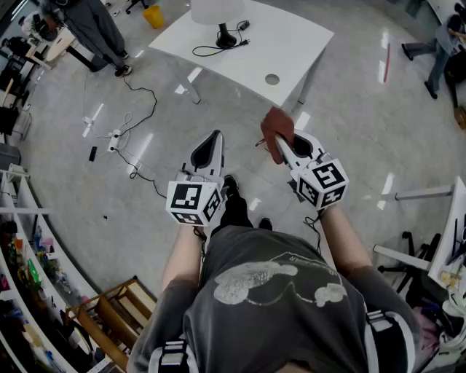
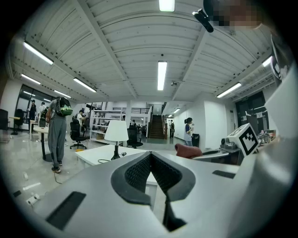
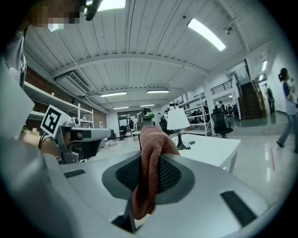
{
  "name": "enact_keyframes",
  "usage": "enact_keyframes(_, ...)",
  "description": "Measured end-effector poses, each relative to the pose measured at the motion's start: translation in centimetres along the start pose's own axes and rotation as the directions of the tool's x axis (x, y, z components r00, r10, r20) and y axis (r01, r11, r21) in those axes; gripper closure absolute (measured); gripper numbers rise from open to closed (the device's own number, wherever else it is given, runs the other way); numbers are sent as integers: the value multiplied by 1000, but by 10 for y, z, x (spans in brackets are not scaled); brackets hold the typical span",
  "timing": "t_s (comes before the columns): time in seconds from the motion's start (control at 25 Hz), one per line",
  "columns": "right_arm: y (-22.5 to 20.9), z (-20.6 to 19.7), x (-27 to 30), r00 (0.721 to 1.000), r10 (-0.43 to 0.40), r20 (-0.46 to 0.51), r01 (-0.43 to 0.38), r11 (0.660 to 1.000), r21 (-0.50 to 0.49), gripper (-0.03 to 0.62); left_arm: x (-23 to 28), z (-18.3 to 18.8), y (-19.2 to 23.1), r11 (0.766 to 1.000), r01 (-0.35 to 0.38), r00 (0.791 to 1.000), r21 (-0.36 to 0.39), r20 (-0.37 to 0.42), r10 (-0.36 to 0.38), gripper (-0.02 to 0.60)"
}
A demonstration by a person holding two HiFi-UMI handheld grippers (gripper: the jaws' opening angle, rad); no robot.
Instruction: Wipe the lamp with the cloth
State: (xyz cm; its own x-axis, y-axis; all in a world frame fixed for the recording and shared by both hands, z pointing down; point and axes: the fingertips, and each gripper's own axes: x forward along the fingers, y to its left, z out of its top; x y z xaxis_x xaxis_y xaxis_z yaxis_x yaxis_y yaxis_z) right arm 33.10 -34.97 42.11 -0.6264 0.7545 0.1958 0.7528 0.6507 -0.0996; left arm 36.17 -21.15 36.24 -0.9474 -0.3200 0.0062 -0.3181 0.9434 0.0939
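right gripper (image 1: 283,148): clamped on cloth (image 1: 277,125), carried ready for wiping
left gripper (image 1: 216,136): jaws together, empty, idle
lamp (image 1: 217,16): on table (image 1: 291,51), well ahead, untouched

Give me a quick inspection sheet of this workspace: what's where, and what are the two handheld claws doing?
Surface: white table, some way ahead of both grippers.
Job's things: lamp stands on the table; reddish cloth is off it.
Clutter: nothing seen beside the lamp.
Grippers: left gripper shut, empty; right gripper shut on the cloth.
Cables: lamp cord looped on the table; floor cables at left.
Surroundings: shelving, people, glossy floor.
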Motion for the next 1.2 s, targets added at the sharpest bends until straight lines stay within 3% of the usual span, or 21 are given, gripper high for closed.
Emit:
enact_keyframes(0.2,-11,9,20,999,-32,-12,32,999,-2,536,24,-3,25,998,21,1000,-65,6,-20,574)
enact_keyframes(0.64,-70,48,124,994,-107,-13,107,994,11,537,128,19,101,992,113,993,-62,28,-111,574)
enact_keyframes(1.2,-102,98,269,990,-138,12,138,990,4,536,215,37,209,981,183,983,-57,22,-182,574)
